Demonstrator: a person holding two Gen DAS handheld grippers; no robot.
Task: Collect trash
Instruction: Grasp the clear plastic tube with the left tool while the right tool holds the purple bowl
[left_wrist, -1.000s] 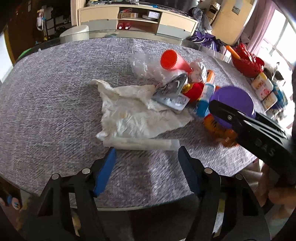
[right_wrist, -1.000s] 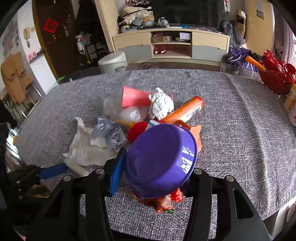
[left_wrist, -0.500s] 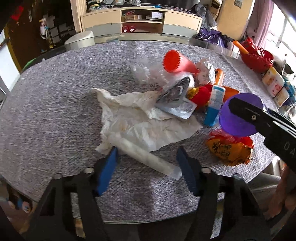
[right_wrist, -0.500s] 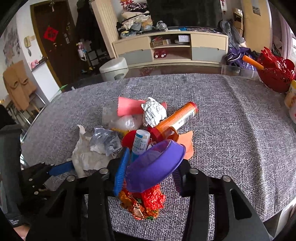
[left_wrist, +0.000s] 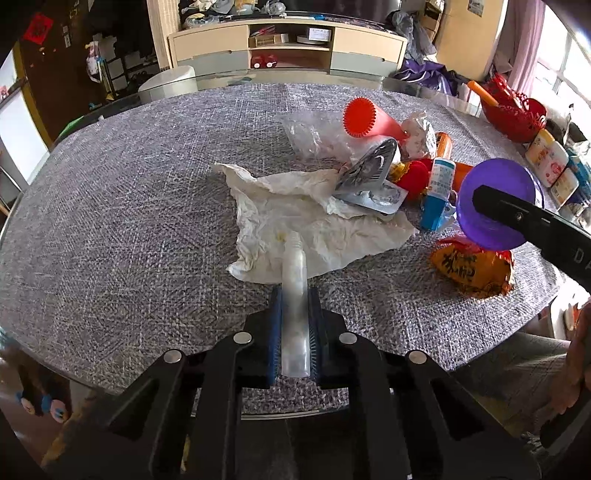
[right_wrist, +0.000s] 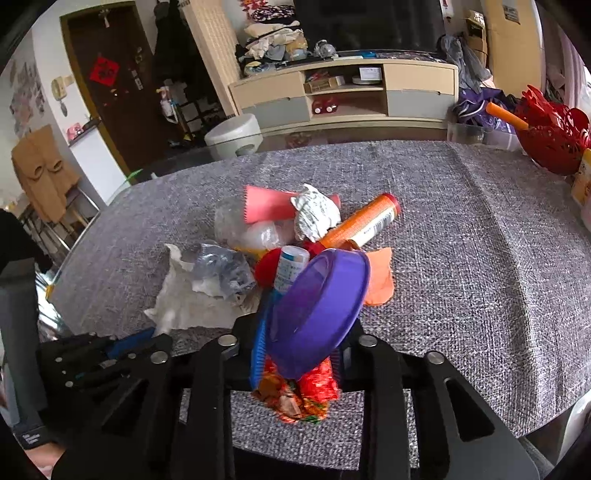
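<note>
My left gripper (left_wrist: 294, 295) is shut on a clear plastic tube (left_wrist: 294, 295) that points away along the fingers, its far end over a crumpled white tissue (left_wrist: 303, 221). My right gripper (right_wrist: 295, 332) is shut on a purple plastic lid (right_wrist: 317, 314), held tilted above an orange-red snack wrapper (right_wrist: 295, 398); the lid also shows in the left wrist view (left_wrist: 495, 206). A trash pile lies on the grey tablecloth: red cone cup (left_wrist: 365, 120), silver blister pack (left_wrist: 369, 177), blue-white small bottle (left_wrist: 437, 192), orange tube (right_wrist: 362, 221), crumpled paper ball (right_wrist: 316, 214).
The round table's near edge (left_wrist: 295, 410) runs just under my left gripper. A red basket (left_wrist: 513, 110) and small jars (left_wrist: 546, 158) stand at the far right. A cabinet (left_wrist: 288, 48) and a white bin (right_wrist: 232, 136) stand beyond the table.
My left gripper has closed on the clear tube, which turned from lying crosswise to lying along the fingers. My right gripper has tilted the purple lid up off the wrapper.
</note>
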